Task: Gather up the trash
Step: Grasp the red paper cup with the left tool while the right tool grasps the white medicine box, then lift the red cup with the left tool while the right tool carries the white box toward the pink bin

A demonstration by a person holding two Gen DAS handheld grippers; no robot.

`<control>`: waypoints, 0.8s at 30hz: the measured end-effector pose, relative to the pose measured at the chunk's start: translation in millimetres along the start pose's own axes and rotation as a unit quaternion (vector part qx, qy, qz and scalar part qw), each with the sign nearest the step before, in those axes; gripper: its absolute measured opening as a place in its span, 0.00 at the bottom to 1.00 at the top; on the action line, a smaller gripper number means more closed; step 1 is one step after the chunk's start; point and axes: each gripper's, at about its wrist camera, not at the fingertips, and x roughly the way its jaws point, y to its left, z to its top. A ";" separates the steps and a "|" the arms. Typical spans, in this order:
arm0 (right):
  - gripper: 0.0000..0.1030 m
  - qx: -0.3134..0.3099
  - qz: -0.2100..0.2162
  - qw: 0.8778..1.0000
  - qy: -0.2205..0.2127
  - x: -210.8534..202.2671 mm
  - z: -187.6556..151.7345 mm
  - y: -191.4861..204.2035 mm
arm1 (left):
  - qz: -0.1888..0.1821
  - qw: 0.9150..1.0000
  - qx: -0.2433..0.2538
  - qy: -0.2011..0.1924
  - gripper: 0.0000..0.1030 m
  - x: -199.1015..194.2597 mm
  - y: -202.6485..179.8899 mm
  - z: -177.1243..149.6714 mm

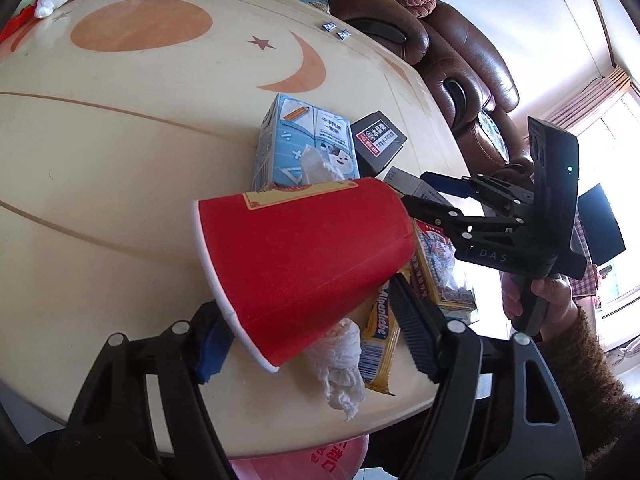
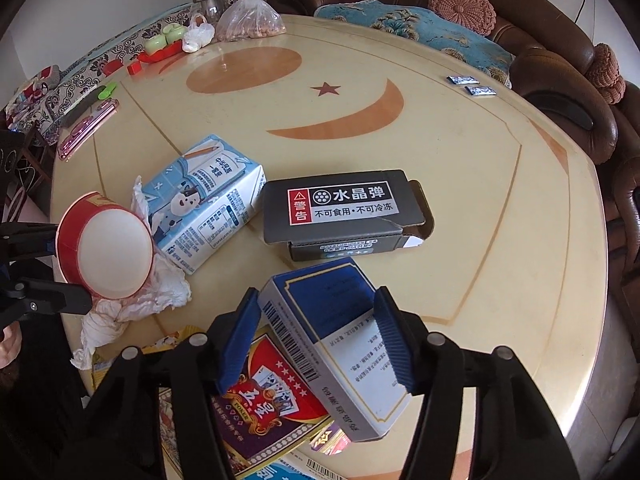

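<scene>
A red paper cup lies tilted between the pads of my left gripper, which is shut on it; in the right wrist view the cup shows its white base, held off the table. My right gripper is shut on a blue and white carton, which is tipped up over a red playing-card box. In the left wrist view the right gripper reaches in from the right behind the cup. A crumpled tissue and a yellow candy wrapper lie under the cup.
A blue milk carton and an open black box lie mid-table on the round cream table. A bag of nuts and two small packets sit at the far edge. A brown sofa curves behind.
</scene>
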 end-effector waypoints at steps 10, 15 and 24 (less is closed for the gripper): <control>0.40 0.030 -0.003 1.000 0.000 -10.0 8.6 -7.2 | 0.001 1.000 -0.015 0.004 0.32 -4.3 3.6 4.8; 0.35 0.033 -0.019 0.999 0.006 -12.5 12.5 -9.0 | 0.011 1.000 -0.020 0.007 0.21 -4.7 4.5 8.7; 0.26 0.023 -0.057 0.998 0.019 -19.8 16.5 -5.0 | 0.033 0.999 -0.040 0.014 0.10 -2.5 10.5 13.9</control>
